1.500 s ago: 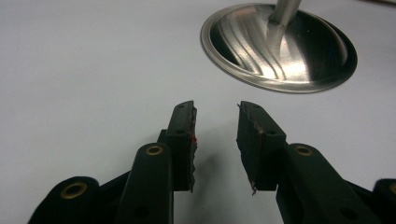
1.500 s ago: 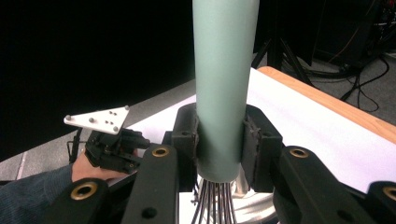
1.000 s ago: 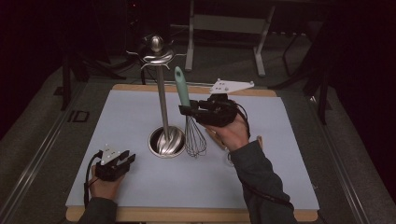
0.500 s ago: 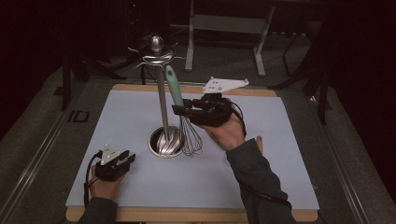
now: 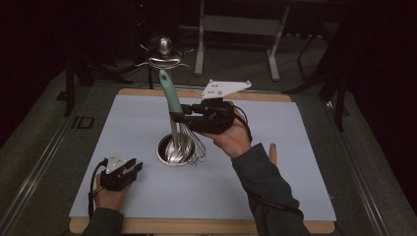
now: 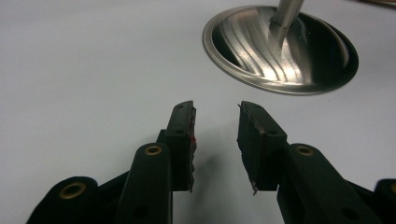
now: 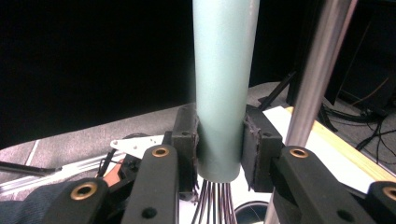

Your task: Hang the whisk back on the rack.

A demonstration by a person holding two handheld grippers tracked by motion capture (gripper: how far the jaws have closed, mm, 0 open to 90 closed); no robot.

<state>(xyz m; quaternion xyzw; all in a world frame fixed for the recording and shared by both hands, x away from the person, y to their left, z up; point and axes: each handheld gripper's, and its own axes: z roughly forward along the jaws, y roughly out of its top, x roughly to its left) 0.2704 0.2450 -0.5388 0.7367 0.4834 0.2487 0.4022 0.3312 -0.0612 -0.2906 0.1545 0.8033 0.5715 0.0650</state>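
The right gripper (image 5: 178, 116) clamps the teal handle of the whisk (image 5: 169, 98) near the tabletop's (image 5: 295, 162) middle. The whisk stands nearly upright, handle tip leaning toward the far-left corner, wires down beside the steel stand (image 5: 173, 152). The left gripper (image 5: 132, 167) rests near the front-left corner, jaws wide, nothing between them. Pale mat, dark room behind.

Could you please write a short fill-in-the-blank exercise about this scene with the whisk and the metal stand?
1. The right gripper is shut on the whisk's ____ handle.
2. The left gripper rests on the mat with its jaws ____.
3. The stand's round base is made of ____.

Missing words: green; open; metal
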